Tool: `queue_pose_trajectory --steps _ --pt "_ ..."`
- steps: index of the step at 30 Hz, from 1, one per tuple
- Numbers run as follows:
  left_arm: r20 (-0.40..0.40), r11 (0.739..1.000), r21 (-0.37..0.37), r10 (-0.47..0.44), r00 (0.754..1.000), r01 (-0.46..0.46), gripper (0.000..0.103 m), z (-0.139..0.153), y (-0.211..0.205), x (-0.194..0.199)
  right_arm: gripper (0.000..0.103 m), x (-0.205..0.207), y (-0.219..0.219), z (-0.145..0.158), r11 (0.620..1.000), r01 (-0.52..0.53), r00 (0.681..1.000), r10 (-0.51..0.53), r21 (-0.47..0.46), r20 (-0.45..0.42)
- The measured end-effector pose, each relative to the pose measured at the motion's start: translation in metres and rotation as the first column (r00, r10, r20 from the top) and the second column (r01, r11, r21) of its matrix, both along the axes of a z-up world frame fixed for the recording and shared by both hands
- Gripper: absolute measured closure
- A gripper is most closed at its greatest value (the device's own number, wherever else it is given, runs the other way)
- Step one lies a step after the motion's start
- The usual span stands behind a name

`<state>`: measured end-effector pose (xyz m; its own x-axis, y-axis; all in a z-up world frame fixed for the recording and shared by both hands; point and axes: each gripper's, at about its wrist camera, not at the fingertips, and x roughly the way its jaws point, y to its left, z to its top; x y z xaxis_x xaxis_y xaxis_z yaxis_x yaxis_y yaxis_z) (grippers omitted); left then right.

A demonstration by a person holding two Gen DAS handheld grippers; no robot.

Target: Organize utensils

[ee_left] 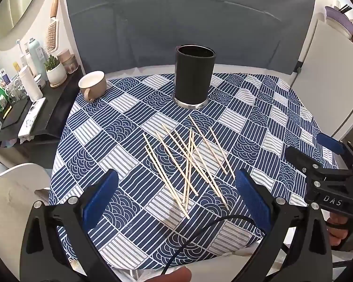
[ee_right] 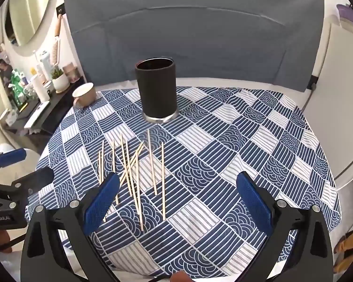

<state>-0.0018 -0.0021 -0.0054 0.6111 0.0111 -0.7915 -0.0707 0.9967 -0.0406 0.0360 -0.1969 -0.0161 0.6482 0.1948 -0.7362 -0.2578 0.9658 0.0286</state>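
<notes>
Covering table, patterned cloth (ee_left: 129,122), grey backdrop (ee_left: 188,18)

Table (ee_left: 153,246) carries patterned cloth (ee_left: 120,127), chopsticks (ee_left: 188,164), black holder (ee_left: 194,77), mug (ee_left: 93,85)

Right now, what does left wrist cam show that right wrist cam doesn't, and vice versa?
Only left wrist view: a black cable crossing the near table edge, and dark sticks in a purple holder at upper right.

Only right wrist view: a person reflected in the mirror at far left.

Both: the scattered wooden chopsticks, the black utensil holder, the beige mug, the patterned tablecloth, and the left gripper and right gripper, both open and empty.
</notes>
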Motion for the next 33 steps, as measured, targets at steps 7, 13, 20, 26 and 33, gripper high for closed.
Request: queue_pose_trajectory --steps 7,13,20,26,33 --pt "-0.008 1.0 -0.003 0.008 1.0 -0.008 0.006 -0.003 -0.001 -0.001 0.008 0.001 -0.001 -0.002 1.0 -0.014 1.0 0.014 -0.003 -0.006" --pt "-0.008 1.0 0.007 0.015 1.0 -0.015 0.006 -0.003 -0.005 -0.002 0.008 0.001 -0.003 -0.002 1.0 -0.013 1.0 0.013 -0.013 0.001" --pt "-0.013 1.0 0.006 0.023 1.0 -0.023 0.006 -0.004 -0.007 -0.002 0.008 0.0 -0.006 -0.002 1.0 -0.021 1.0 0.021 -0.008 0.004" --pt "-0.014 1.0 0.004 0.031 0.999 -0.031 0.006 -0.004 -0.008 -0.002 0.008 0.0 -0.005 0.0 0.999 -0.036 0.999 0.037 -0.015 0.012" --pt "-0.011 1.0 0.002 0.029 1.0 -0.029 0.006 -0.004 -0.011 -0.003 0.008 0.002 -0.006 -0.001 0.999 -0.05 0.999 0.05 -0.014 0.011"
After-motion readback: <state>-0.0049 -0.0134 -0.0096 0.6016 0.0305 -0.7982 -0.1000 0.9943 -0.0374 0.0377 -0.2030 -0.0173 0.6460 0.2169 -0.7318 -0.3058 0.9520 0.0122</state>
